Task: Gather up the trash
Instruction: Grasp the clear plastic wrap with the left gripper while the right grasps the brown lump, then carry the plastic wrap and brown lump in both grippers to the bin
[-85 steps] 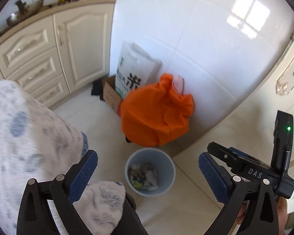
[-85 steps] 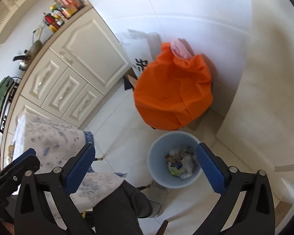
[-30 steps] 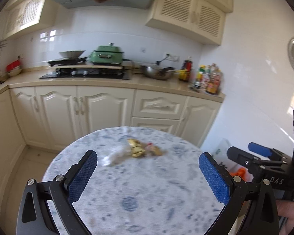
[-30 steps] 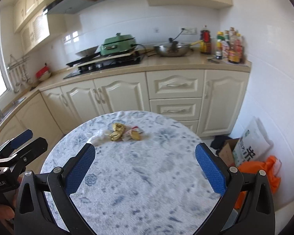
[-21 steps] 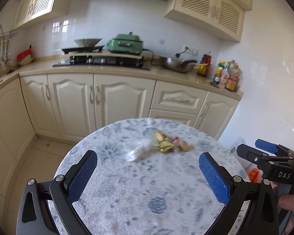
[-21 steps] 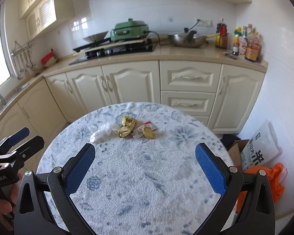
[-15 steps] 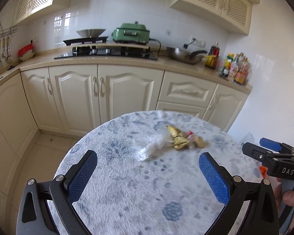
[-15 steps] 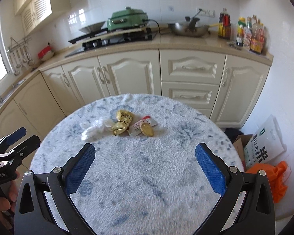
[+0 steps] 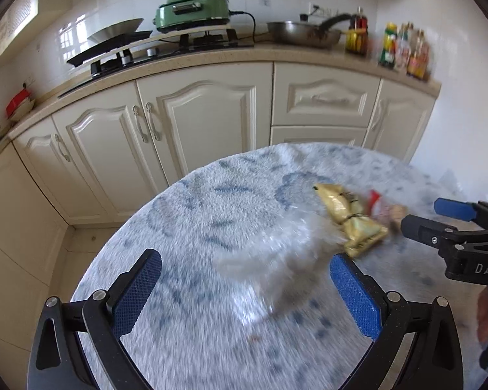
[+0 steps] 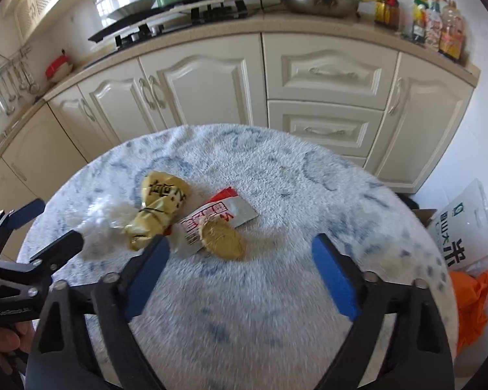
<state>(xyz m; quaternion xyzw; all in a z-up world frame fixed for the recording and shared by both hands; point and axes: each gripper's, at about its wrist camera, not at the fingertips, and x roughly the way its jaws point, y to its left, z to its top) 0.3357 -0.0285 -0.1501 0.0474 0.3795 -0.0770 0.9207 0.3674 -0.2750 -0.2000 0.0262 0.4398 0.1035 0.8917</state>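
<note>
Trash lies on a round table with a blue-patterned white cloth (image 10: 276,292). A crumpled clear plastic wrap (image 9: 276,256) lies just ahead of my open left gripper (image 9: 245,287), between its blue pads. Beside it lie a gold wrapper (image 10: 161,209), a red-and-white packet (image 10: 221,214) and a tan cookie-like piece (image 10: 223,239). My right gripper (image 10: 240,269) is open and empty, just in front of the cookie and packet. The gold wrapper also shows in the left wrist view (image 9: 351,217). Each gripper shows at the edge of the other's view.
Cream kitchen cabinets (image 10: 211,81) and a counter with a stove, green cooker (image 9: 192,6), pan and bottles stand behind the table. An orange bag (image 10: 471,302) and a white printed bag (image 10: 465,230) sit on the floor to the right.
Both grippers swung up from the blue bin on the floor to the table, then moved forward and down toward the trash. Both stay open and empty.
</note>
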